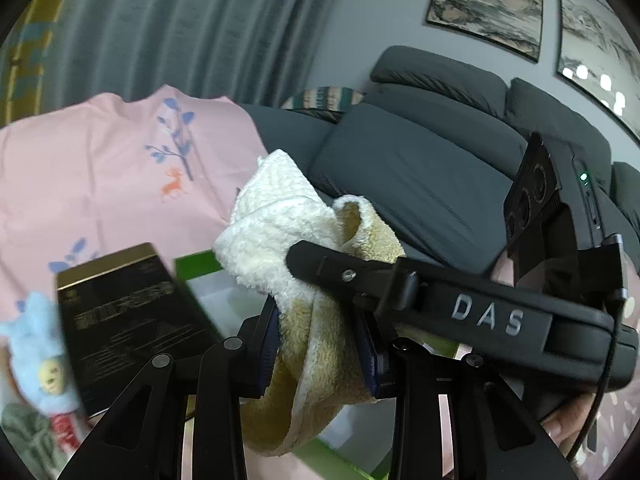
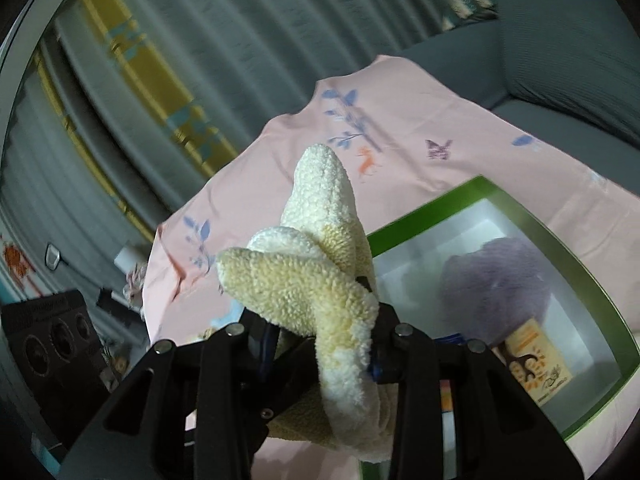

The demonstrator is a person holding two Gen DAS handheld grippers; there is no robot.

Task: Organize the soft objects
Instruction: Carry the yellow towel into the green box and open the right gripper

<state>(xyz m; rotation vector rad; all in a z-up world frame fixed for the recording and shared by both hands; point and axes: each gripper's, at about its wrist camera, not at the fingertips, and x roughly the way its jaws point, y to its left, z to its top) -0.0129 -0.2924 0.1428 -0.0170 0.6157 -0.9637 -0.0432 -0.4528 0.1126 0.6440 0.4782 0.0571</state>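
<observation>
- Nearest in both wrist views is a cream and tan fleecy cloth (image 1: 296, 320), held up in the air between the two tools. The left gripper (image 1: 324, 354) is clamped on its lower fold, blue pads pressing the pile from both sides.
- The right gripper (image 2: 320, 344) is closed on the same cloth from the other side; in the left view its black finger crosses the cloth's upper bunch, and a hand (image 1: 560, 428) shows beneath its body.
- The step in hand looks like folding or bundling the cloth before stowing it. The next move probably calls for bringing the bundle down over the green-rimmed box (image 2: 472, 196) and letting go one side at a time, so that the pile does not spring open.
- Just below and to the right, that box lies open with a white inside. A lilac fluffy item (image 2: 496, 276) with a yellow printed card already sits in it.
- Beside the box on the left lies a black box with gold lettering (image 1: 128, 328), and past it a pale blue plush toy (image 1: 40, 356), blurred.
- All of this rests on a pink sheet (image 1: 100, 168) printed with blue leaves and an orange deer.
- Beyond it stand a dark grey sofa (image 1: 420, 168), grey curtains (image 1: 168, 28) and two framed landscape pictures (image 1: 486, 4) on the wall.
</observation>
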